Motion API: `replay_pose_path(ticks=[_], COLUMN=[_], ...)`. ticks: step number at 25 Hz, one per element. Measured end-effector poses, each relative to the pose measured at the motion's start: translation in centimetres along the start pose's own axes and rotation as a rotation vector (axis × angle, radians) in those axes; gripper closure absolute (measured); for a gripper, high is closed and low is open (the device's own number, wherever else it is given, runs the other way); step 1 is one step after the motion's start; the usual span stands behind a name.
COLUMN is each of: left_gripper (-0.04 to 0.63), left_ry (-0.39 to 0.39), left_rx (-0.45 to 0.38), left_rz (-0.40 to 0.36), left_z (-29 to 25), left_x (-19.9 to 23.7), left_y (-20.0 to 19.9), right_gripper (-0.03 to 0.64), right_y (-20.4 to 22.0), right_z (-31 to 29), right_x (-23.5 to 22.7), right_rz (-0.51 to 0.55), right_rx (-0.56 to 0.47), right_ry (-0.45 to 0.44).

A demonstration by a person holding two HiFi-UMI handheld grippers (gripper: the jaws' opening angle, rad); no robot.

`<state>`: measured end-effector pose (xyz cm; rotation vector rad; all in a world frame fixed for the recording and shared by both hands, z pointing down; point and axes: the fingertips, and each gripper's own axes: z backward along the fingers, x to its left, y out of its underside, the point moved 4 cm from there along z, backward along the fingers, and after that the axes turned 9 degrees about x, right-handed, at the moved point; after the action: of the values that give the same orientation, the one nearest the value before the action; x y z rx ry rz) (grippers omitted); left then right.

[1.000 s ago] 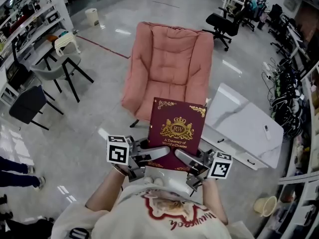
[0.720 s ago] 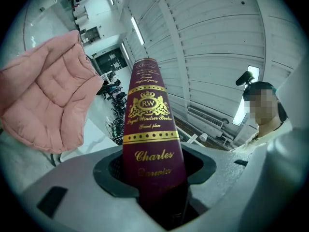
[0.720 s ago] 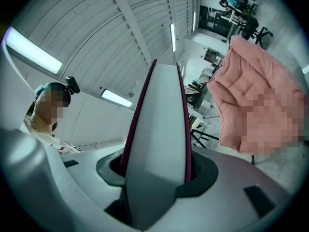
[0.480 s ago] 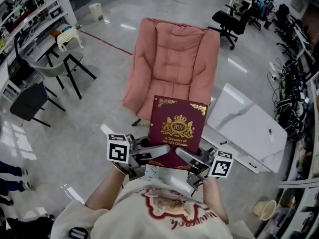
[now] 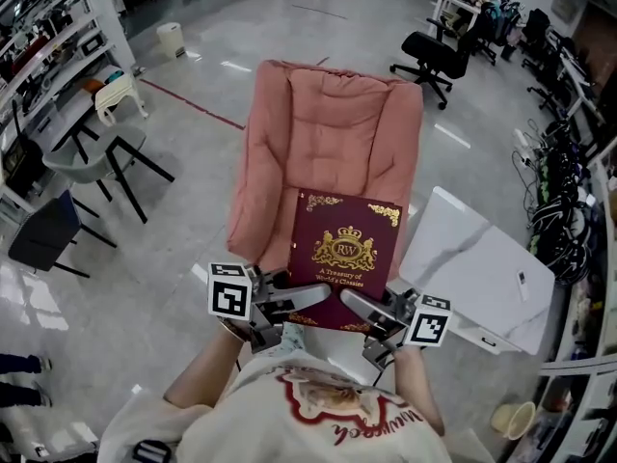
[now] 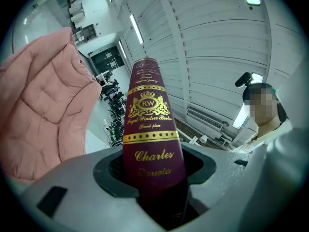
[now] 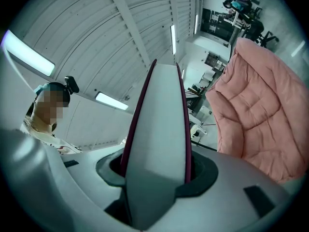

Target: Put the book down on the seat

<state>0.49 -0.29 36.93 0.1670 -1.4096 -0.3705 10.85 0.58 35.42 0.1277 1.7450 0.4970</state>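
**A:** Where's the book (image 5: 345, 258)?

**B:** In the air just in front of the pink chair (image 5: 333, 114), cover up. Its far edge hangs over the front of the seat (image 5: 275, 210), clear of the cushion.

**A:** Why both tongs?

**B:** It looks like a broad, heavy hardback. The left tongs (image 5: 301, 302) are clamped on its spine corner nearest the person, and the right tongs (image 5: 355, 307) are clamped on the page-edge corner. Gripped at two corners, it sits level and shouldn't twist, I'd judge.

**A:** Why grip the end away from the chair?

**B:** Probably so the free end can meet the seat first.
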Motion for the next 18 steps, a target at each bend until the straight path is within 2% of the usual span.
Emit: replay_pose_path(ticks=[8,12,15,18], left_gripper=[0.362,0.362,0.362,0.362], left_ry=[0.024,0.027,0.027,0.027], left_rx=[0.031,0.041,0.050,0.055], left_rz=[-0.001,0.007,0.016,0.015], left_z=[1.2,0.9,0.9,0.6], left_x=[5.5,9.8,10.5,11.1], left_y=[-11.5,-14.8,-16.7,-17.0], right_gripper=[0.394,0.394,0.394,0.394], right_y=[-10.0,-13.0,-14.6,-14.9], right_z=[-5.5,-6.9,-7.6,-7.5], right_x=[-4.9,-9.1,-9.8,-10.4], right_rz=[0.008,0.000,-0.011,-0.010], right_rx=[-0.035,-0.044,-0.053,-0.056], right_ry=[0.022,0.028,0.032,0.035])
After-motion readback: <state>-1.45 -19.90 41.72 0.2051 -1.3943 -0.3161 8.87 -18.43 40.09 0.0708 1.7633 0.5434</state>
